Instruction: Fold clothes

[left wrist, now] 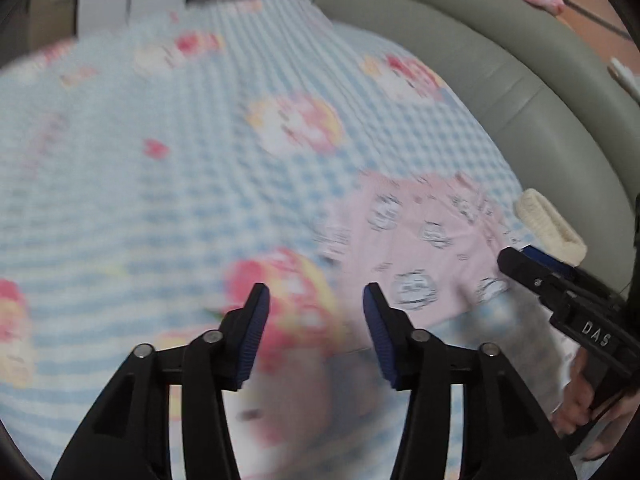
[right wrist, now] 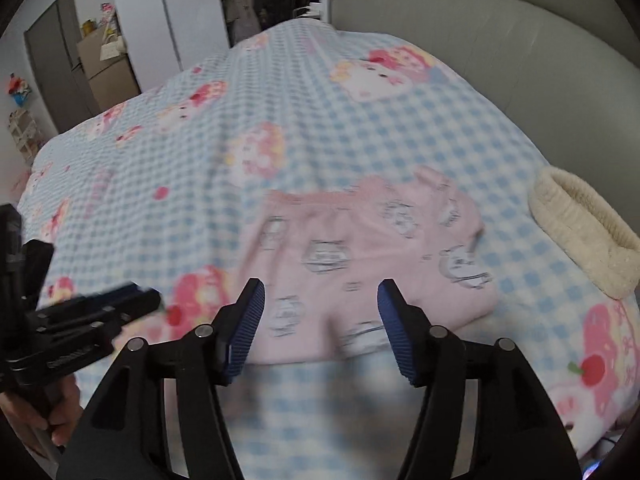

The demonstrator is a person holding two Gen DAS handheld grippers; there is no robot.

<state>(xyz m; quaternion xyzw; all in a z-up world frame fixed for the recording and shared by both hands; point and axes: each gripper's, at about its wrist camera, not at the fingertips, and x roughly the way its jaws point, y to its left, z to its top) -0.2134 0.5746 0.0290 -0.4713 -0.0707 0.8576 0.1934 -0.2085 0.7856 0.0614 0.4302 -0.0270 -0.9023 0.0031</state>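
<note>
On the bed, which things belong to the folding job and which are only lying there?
For the job:
- pink garment, lying folded on the blanket
- left gripper, open, holding nothing
- right gripper, open, above the pink garment

Just lying about:
- checked blanket under everything
- cream knitted piece to the right of the garment, apart from it
- grey headboard behind

Left tongs (left wrist: 316,312) open, pink garment (left wrist: 420,256) on checked blanket (left wrist: 160,200)

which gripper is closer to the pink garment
Right. The right gripper hangs open directly over the pink garment; the left gripper is open off its left edge, over the checked blanket.
</note>
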